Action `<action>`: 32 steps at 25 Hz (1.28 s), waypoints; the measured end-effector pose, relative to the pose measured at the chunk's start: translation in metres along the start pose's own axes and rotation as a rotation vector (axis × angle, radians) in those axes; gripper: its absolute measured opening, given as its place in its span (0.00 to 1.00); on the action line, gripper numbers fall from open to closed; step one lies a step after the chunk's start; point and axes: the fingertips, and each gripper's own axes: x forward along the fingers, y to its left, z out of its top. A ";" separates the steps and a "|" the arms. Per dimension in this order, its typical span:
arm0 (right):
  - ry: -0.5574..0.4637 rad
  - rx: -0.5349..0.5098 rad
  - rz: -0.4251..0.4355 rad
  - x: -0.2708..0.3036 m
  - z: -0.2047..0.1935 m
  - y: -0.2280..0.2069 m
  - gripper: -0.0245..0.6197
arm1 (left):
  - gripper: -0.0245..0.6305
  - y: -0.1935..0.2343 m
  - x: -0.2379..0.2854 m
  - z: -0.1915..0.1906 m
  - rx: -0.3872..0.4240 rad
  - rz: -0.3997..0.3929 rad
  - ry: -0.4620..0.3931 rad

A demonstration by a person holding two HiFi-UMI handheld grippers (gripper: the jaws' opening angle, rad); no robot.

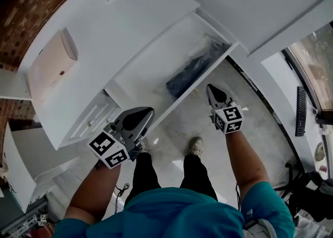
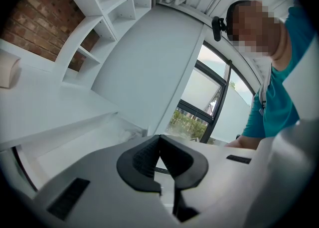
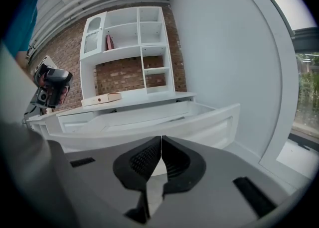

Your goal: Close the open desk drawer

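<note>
Under the desk top, the drawer (image 1: 154,68) stands pulled out, the right gripper (image 1: 212,90) just beside its front and the left gripper (image 1: 146,112) near, both pinched together and empty; approach step, with a square push on the front likely next.

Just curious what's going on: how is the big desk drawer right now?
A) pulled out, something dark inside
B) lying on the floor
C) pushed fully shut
A: the drawer stands pulled out, with a dark bundle lying in it.
</note>
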 end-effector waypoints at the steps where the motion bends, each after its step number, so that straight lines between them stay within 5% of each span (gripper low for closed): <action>1: -0.001 0.000 0.003 0.005 -0.002 0.000 0.07 | 0.06 0.002 0.000 -0.002 -0.001 0.000 -0.001; 18: 0.028 -0.013 0.026 0.043 -0.021 0.008 0.07 | 0.06 0.029 -0.016 0.002 -0.008 0.010 -0.043; 32: 0.040 -0.032 0.028 0.065 -0.012 0.013 0.07 | 0.06 0.064 -0.041 0.016 0.035 0.109 -0.075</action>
